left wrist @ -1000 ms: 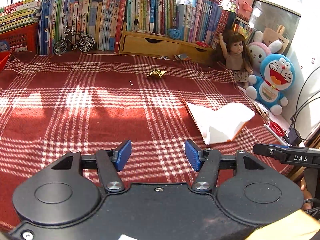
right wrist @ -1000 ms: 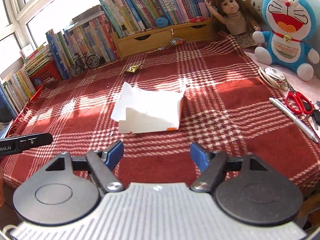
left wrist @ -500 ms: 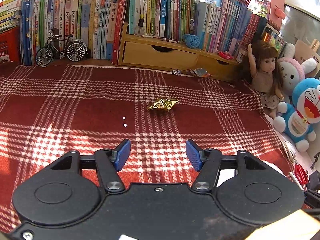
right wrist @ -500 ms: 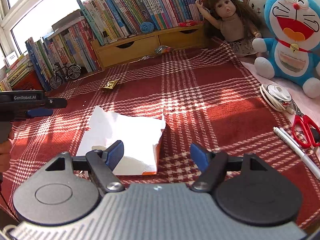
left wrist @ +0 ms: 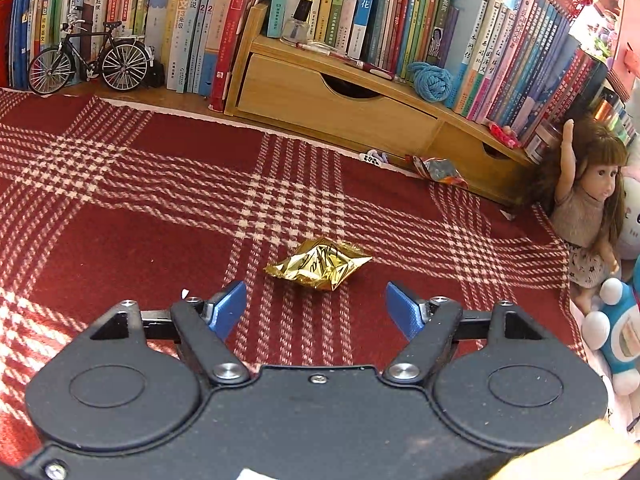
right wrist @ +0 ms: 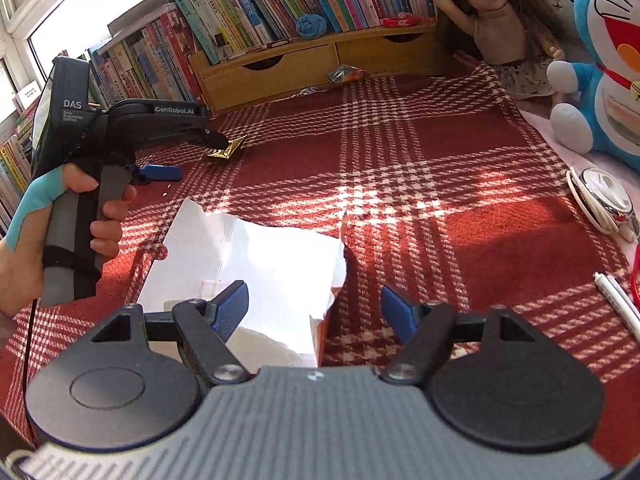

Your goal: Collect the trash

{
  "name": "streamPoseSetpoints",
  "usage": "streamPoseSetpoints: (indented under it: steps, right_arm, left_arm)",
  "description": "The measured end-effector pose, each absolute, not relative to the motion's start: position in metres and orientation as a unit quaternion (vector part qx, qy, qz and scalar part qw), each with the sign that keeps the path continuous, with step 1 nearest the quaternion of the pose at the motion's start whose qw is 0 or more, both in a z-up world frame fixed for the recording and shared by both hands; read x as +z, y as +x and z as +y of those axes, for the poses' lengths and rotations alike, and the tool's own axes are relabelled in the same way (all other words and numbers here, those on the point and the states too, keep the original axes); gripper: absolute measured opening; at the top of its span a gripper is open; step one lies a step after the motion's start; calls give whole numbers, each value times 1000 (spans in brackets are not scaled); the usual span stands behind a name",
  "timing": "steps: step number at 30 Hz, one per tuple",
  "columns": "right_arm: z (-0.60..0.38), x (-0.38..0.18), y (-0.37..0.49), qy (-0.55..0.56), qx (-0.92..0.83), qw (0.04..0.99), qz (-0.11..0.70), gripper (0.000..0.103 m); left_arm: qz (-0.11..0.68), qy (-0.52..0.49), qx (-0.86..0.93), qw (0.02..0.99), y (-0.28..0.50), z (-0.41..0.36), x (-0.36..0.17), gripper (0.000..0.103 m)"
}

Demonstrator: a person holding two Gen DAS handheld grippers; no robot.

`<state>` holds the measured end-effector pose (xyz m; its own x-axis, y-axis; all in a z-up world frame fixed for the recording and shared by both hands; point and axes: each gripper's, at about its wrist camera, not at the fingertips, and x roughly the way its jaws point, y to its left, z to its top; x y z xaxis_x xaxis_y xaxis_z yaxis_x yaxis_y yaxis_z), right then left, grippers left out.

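- The crumpled gold foil wrapper (left wrist: 319, 268) lies on the red-and-white plaid cloth (left wrist: 120, 200) over the desk, just ahead of the left tool (left wrist: 316, 308) and centred between its blue pads (left wrist: 230, 308).
- That wrapper looks feather-light, thin and crinkly; I'd judge it will flatten and slide under any push, so the raised middle fold seems the best place to pinch, not the flat pointed ends.
- The left tool stands wide open, holding nothing, angled down toward the cloth; in the right view a hand (right wrist: 60, 224) grips its handle from below.
- The right tool (right wrist: 312, 312) is also wide open and empty, hovering over the torn white paper box with an orange edge (right wrist: 256, 256), which lies open on the cloth near the desk's front.
- That box looks light but stiffer; its torn upright wall would give a firm edge.
- A second, silvery crumpled wrapper (left wrist: 438, 169) sits by the wooden drawer shelf (left wrist: 340, 104), well apart from both tools.
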<state>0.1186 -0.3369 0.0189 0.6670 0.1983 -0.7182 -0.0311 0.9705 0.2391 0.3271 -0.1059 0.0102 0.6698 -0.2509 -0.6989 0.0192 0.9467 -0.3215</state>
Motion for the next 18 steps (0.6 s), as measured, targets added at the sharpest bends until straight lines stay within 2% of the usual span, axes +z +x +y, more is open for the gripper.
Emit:
streamPoseSetpoints:
  steps: [3,4,6,8,10,11,12,13,14,15,18]
  right_arm:
    - [-335,13,122,106,69,904,408,80]
    - [-335,11,123,109,72,903,410,75]
    - [-335,8,123,117,75,899,415,56]
    - [-337,6,121,123,73,898,416,32]
    - [-339,5,118,129,72,897,417,21]
    - [-340,5,117,130,74,896,417,20]
    - [-342,5,114,130,74,897,417,19]
    - [-342,6,112,129,74,897,416,19]
    - [-343,6,111,128,74,898,415,18]
    - [-343,7,108,126,74,899,414,17]
    - [-343,9,102,116,73,902,409,15]
  left_arm:
    - [400,-137,-72,903,336,-115,4,78]
    - [402,-133,-72,903,338,-118,2,78]
    - [404,-125,-69,904,342,-123,-2,77]
    - [400,-120,-63,906,343,-125,-4,73]
    - [398,-113,-58,909,343,-127,-5,58]
    - [399,-108,-57,909,343,-128,-5,41]
    - [401,-103,-53,909,342,-129,-5,34]
    - [399,-97,-53,910,341,-129,-5,33]
    - [396,-92,-58,912,339,-129,-5,24]
    - [395,-88,-63,912,337,-129,-5,6]
    - [396,-80,-69,912,330,-128,-3,6]
